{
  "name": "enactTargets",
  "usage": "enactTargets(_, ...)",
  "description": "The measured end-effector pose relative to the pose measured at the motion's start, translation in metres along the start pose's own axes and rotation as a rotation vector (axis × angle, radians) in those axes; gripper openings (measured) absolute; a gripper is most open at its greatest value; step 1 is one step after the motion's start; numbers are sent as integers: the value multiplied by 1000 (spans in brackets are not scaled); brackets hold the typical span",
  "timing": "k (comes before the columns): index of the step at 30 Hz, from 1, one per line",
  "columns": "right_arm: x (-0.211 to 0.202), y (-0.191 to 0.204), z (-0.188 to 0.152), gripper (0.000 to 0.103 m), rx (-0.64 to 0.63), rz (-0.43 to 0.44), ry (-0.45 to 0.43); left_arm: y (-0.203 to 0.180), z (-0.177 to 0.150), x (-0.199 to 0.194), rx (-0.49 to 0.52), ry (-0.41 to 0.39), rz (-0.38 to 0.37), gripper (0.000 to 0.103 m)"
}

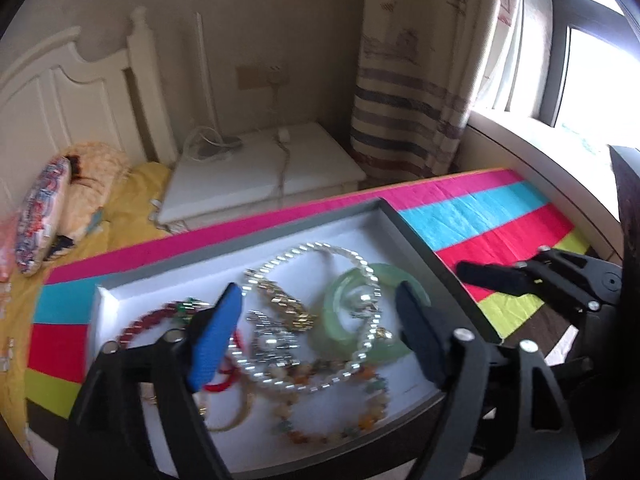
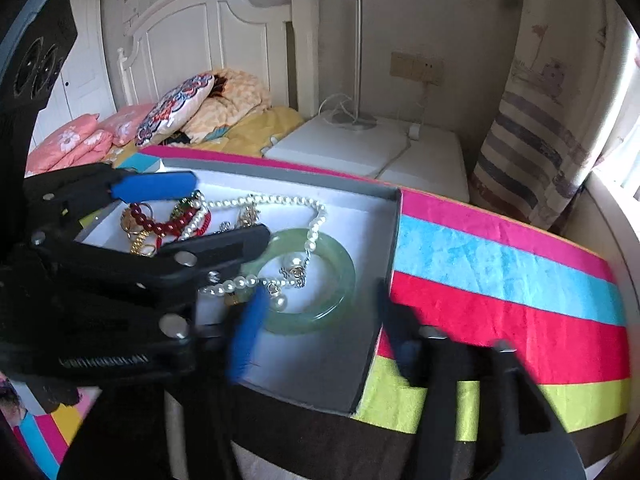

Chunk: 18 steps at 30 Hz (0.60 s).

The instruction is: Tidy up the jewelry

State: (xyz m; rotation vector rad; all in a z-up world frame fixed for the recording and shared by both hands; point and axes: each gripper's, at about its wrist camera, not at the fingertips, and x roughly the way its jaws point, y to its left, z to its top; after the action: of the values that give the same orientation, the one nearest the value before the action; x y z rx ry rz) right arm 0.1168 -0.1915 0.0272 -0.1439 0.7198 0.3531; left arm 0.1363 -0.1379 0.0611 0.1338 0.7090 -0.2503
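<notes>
A grey box with a white lining (image 1: pixel 132 292) (image 2: pixel 360 208) sits on a striped cloth and holds a heap of jewelry. In it lie a pearl necklace (image 1: pixel 362 264) (image 2: pixel 272 201), a green jade bangle (image 1: pixel 340 320) (image 2: pixel 340 280), a dark red bead bracelet (image 1: pixel 148 320) (image 2: pixel 168 226), a gold piece (image 1: pixel 288 304) and a bracelet of mixed coloured beads (image 1: pixel 344 428). My left gripper (image 1: pixel 320 336) (image 2: pixel 208 216) is open and empty above the heap. My right gripper (image 2: pixel 320 332) (image 1: pixel 480 274) is open and empty at the box's near right corner.
The striped cloth (image 2: pixel 500 272) (image 1: pixel 480 208) covers the table right of the box. A white nightstand (image 1: pixel 260 172) (image 2: pixel 360 148) with a lamp and cables stands behind. A bed with pillows (image 2: pixel 180 116) is at the left. A curtain (image 1: pixel 412 100) and window are at the right.
</notes>
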Motion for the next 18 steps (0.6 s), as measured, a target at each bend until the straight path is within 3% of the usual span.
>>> enactTargets(3,-18,4,3,60,4,-13,-31,8,1,-29,3,-71,66,95)
enactTargets(8,-60,4,8,82,57,-56,-123,21,-2,-95,3,-209,194,101)
enactTargets(10,-84,6,9,86,94,-67,-175,27,-6,-118,-15,-241,214,101)
enactTargets(18,-156,30,6,86,164,-129,-320,51,-34,-198,-149,-325,237,101)
